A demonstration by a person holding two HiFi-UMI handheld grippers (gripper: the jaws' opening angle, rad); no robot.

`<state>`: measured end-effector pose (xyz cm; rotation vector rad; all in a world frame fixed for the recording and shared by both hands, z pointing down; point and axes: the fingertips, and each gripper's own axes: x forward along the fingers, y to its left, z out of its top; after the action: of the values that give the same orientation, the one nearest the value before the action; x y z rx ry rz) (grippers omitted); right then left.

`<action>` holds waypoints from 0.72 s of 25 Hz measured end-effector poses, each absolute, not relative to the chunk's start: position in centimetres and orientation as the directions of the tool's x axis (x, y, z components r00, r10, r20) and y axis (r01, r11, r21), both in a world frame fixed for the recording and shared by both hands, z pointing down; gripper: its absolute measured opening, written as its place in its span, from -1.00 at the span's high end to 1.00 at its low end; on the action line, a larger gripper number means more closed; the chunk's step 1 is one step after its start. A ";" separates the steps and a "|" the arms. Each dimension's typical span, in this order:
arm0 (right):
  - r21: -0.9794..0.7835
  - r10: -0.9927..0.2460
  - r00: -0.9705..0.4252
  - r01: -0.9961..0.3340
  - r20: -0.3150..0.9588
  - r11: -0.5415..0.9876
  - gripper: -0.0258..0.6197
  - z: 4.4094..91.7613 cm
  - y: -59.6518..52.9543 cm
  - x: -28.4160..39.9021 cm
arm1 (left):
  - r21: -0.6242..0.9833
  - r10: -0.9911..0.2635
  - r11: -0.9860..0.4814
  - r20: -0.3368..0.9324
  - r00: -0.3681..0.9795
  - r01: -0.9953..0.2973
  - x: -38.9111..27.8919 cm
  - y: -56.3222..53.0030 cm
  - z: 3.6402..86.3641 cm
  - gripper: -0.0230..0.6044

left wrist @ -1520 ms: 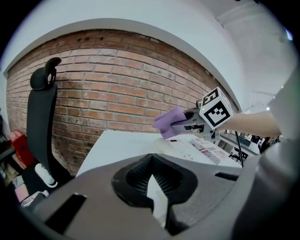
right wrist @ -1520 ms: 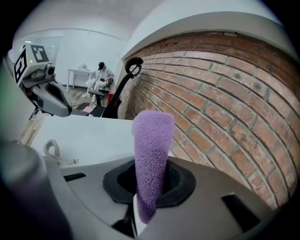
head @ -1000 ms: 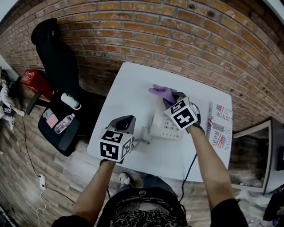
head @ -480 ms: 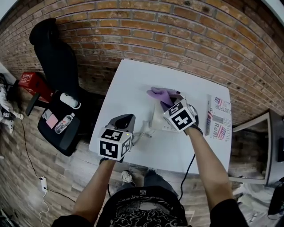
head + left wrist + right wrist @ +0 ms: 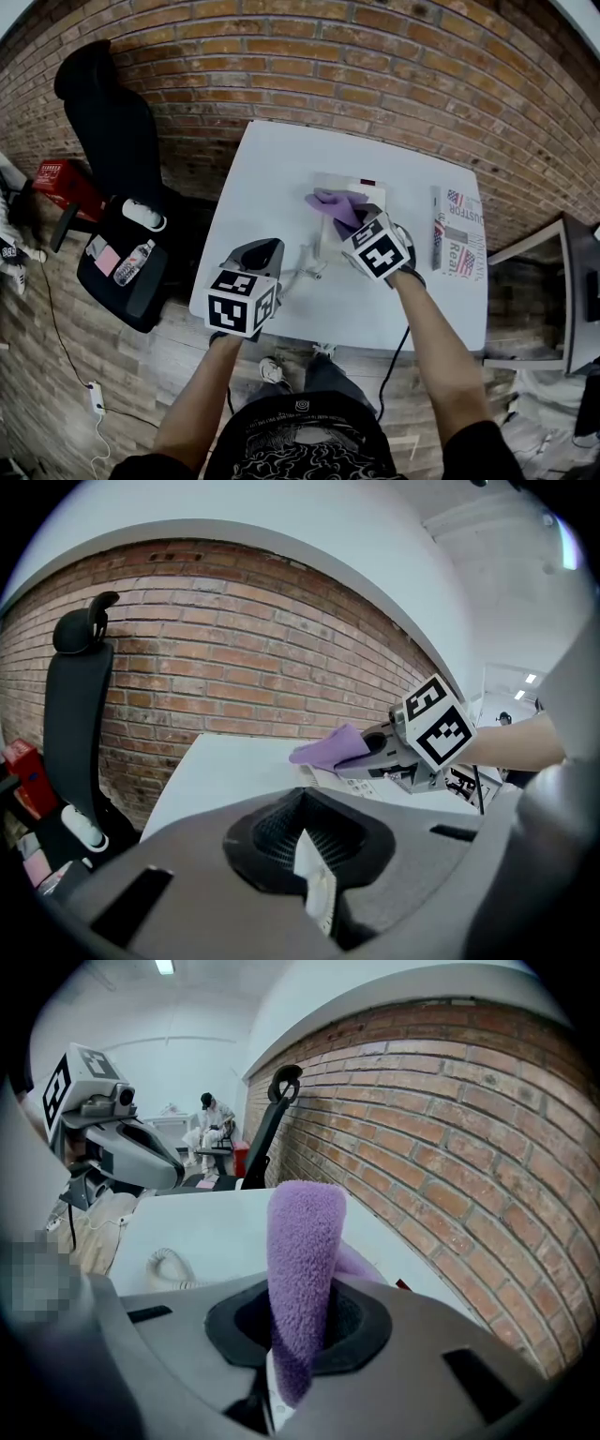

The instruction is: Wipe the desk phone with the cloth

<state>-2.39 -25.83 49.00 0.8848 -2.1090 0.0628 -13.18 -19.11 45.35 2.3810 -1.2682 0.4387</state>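
Red brick backed the white table (image 5: 272,173) in the head view. The desk phone (image 5: 345,184) sat toward the far middle of it, with a printed paper (image 5: 457,240) well to its right and a black chair (image 5: 111,122) off the left side. Over the phone, the right gripper (image 5: 362,223) held the purple cloth (image 5: 334,202) down on its top. The left gripper (image 5: 262,254) hung near the front edge, beside the coiled cord (image 5: 302,270) but apart from the phone.

From the left gripper view, its jaws stood together with nothing between them. The phone (image 5: 367,772) lay ahead, under the cloth (image 5: 326,750).

From the right gripper view, the jaws were clamped on a fold of the cloth (image 5: 298,1279), most of which stood free above them. The cord (image 5: 169,1266) curled off to the left.

Nothing braced the phone, so I judged that a firm stroke could shove it across the smooth tabletop or drag the cord. Such a narrow pinch on plush fabric could also slip loose mid-wipe.
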 end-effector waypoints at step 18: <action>0.195 -0.527 -0.394 -0.632 0.753 0.750 0.79 51.3 -19.9 -3.5 | 0.206 -0.678 -0.564 0.437 0.591 -0.800 -14.4 -16.4 45.2 0.92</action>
<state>-3.53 -19.92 51.29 0.8691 -2.0800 0.1535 -14.41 -16.36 45.21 2.4408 -1.1904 0.4377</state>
